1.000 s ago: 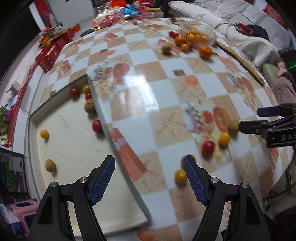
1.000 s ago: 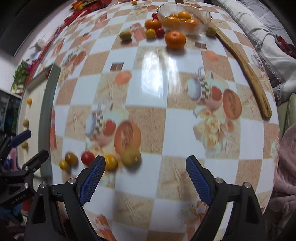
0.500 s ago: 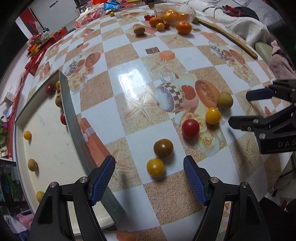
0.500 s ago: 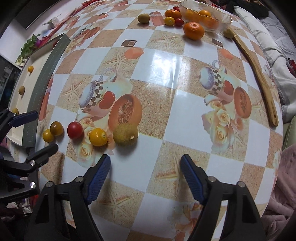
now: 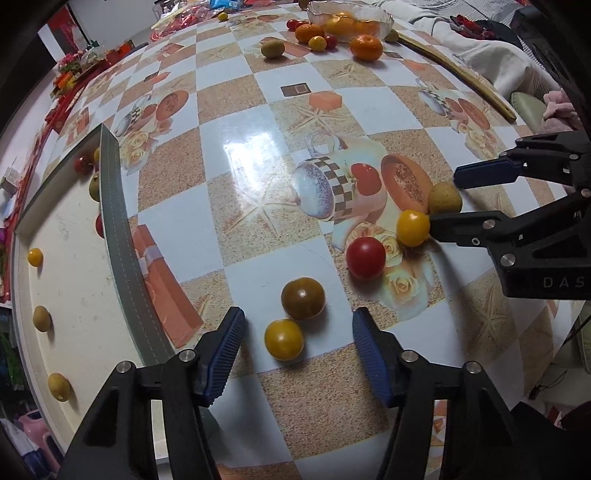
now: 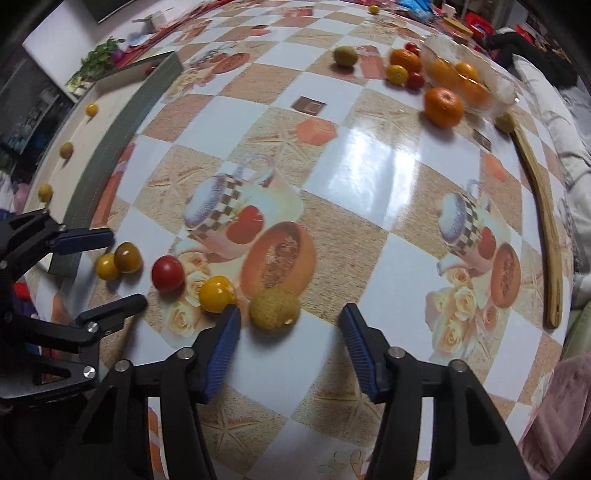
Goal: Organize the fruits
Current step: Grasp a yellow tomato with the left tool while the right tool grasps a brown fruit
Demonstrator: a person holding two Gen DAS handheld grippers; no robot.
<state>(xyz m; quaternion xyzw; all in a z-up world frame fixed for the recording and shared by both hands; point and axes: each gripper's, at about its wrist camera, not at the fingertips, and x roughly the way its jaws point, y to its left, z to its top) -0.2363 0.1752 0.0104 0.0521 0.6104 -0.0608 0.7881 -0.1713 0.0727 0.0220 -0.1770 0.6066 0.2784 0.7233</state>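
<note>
We see a cream rectangular tray holding scattered small fruits, then a clear glass bowl of oranges. Our left gripper, closing but apart, straddles a small yellow tomato; our right gripper, likewise, straddles a rough yellow-green fruit.

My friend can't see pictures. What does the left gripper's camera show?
The open left gripper straddles a small yellow tomato on a checkered table. The right gripper reaches a rough yellow fruit; its jaws have just been closing.
</note>
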